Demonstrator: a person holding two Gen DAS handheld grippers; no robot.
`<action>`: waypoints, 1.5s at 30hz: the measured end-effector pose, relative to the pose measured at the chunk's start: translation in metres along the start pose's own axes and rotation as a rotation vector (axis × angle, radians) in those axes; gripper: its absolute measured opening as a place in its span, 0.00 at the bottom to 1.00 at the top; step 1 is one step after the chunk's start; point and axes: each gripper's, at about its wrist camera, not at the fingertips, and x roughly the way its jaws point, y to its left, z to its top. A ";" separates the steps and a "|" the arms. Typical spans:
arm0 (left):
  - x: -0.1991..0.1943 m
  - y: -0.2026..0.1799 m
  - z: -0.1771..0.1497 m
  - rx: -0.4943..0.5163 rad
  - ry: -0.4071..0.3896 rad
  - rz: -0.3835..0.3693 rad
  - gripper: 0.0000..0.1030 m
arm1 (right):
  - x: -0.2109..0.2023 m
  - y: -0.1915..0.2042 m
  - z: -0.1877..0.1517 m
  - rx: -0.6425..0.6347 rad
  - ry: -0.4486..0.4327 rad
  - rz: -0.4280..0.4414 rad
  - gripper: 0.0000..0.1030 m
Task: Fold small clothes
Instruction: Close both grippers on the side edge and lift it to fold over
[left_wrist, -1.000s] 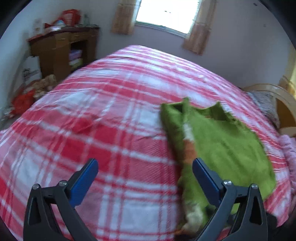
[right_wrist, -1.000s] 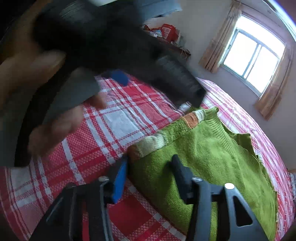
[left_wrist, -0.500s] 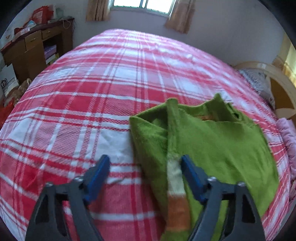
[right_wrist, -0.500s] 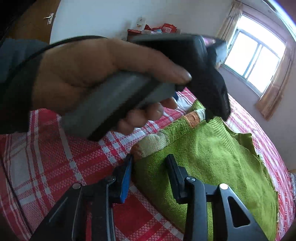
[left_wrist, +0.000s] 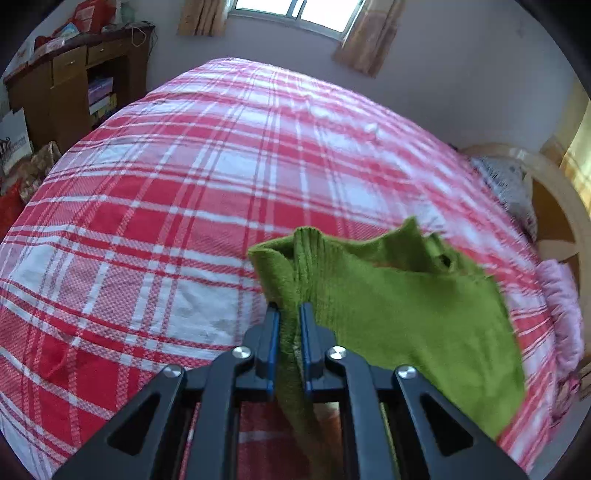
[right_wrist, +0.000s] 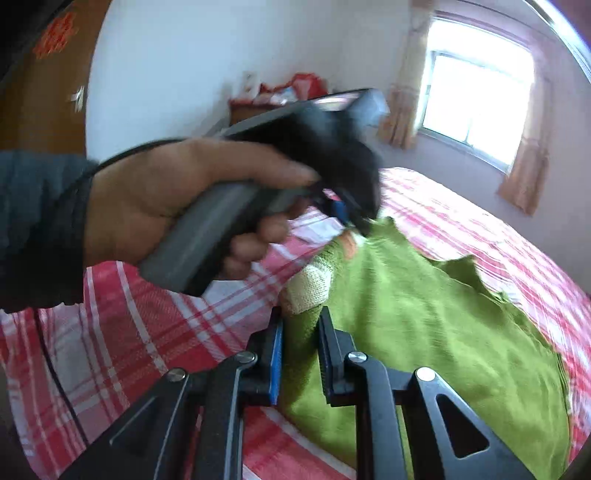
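A small green knitted sweater (left_wrist: 399, 306) with a cream and orange striped cuff (right_wrist: 314, 284) lies on the red and white plaid bed (left_wrist: 184, 206). My left gripper (left_wrist: 289, 314) is shut on the sweater's left folded edge and lifts it off the bed. My right gripper (right_wrist: 301, 325) is shut on the same edge nearer the cuff, green fabric (right_wrist: 424, 332) pinched between its jaws. The left gripper (right_wrist: 351, 210), held in a hand, shows ahead in the right wrist view, gripping the sweater's edge beyond the cuff.
A wooden desk (left_wrist: 70, 85) with clutter stands at the far left, bags on the floor beside it. A window (left_wrist: 299, 11) with curtains is behind the bed. A wooden headboard (left_wrist: 554, 206) and pink cloth (left_wrist: 561, 314) are at the right.
Both grippers were open around the sweater's edge and have closed on it. The edge has lifted off the bed.
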 end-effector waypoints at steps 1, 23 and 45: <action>-0.004 -0.004 0.002 0.000 -0.007 -0.002 0.11 | -0.006 -0.008 0.000 0.029 -0.011 0.001 0.16; -0.023 -0.176 0.030 0.204 -0.105 -0.119 0.10 | -0.117 -0.138 -0.053 0.497 -0.195 0.046 0.15; 0.060 -0.304 -0.001 0.384 0.027 -0.136 0.10 | -0.159 -0.229 -0.146 0.807 -0.191 0.021 0.15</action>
